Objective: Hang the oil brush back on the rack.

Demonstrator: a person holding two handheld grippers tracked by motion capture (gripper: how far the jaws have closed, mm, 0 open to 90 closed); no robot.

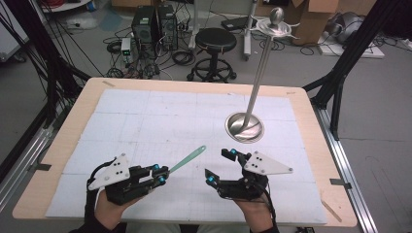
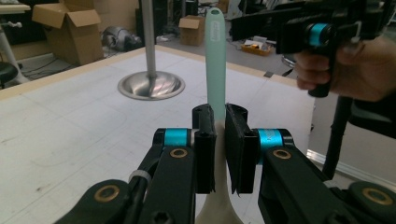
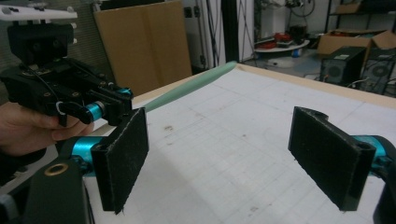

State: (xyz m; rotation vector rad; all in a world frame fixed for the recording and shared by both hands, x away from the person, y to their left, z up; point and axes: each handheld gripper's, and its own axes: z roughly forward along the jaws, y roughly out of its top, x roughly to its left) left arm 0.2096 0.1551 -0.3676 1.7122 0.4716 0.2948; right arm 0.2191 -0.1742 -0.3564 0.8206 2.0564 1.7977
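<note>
Spatula [image 2: 215,56] head hidden below jaws

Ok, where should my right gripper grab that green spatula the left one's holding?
Take the free handle stretch of the spatula, just beyond the left gripper. The handle is slim and flat and points toward the metal stand, so bring the open right gripper in from the side, with the jaws across its flat faces.

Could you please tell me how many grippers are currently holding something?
1: the left gripper, low left, is shut on the mint-green utensil. The right gripper, low right, is open with nothing between its jaws.
</note>
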